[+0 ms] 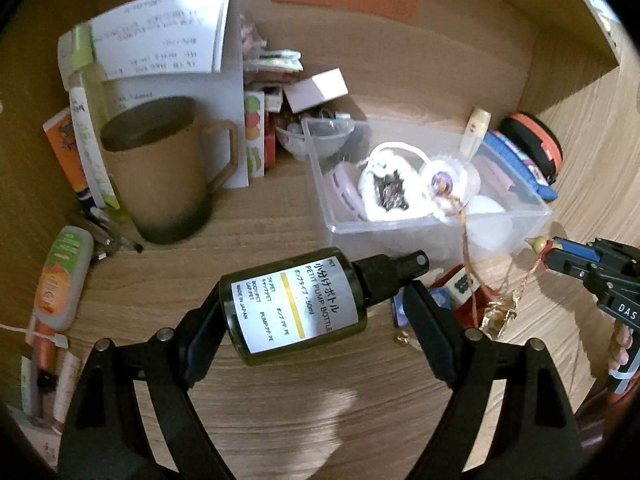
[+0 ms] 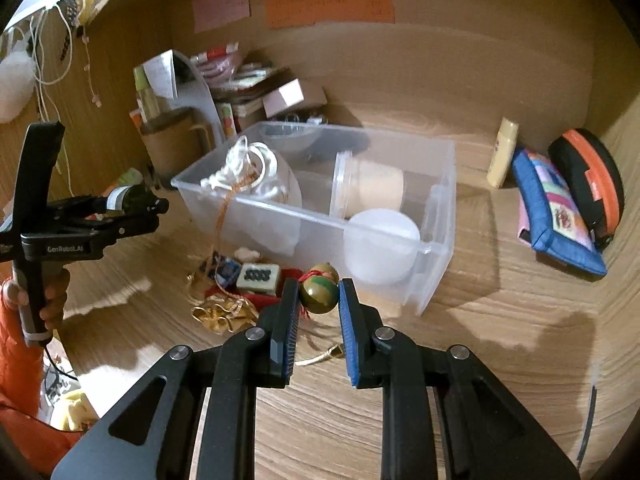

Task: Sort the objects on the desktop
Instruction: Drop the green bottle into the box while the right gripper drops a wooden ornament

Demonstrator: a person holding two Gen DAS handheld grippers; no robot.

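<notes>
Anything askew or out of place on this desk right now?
A gold cord trails from the white drawstring pouch over the clear bin's wall onto the desk. Inside the bin, a lidded tub lies on its side.

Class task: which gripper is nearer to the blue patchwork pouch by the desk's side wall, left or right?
Right. The right gripper, shut on a gourd charm, is in front of the clear bin, closer to the pouch. The left gripper holds a pump bottle beyond the bin's far end.
</notes>
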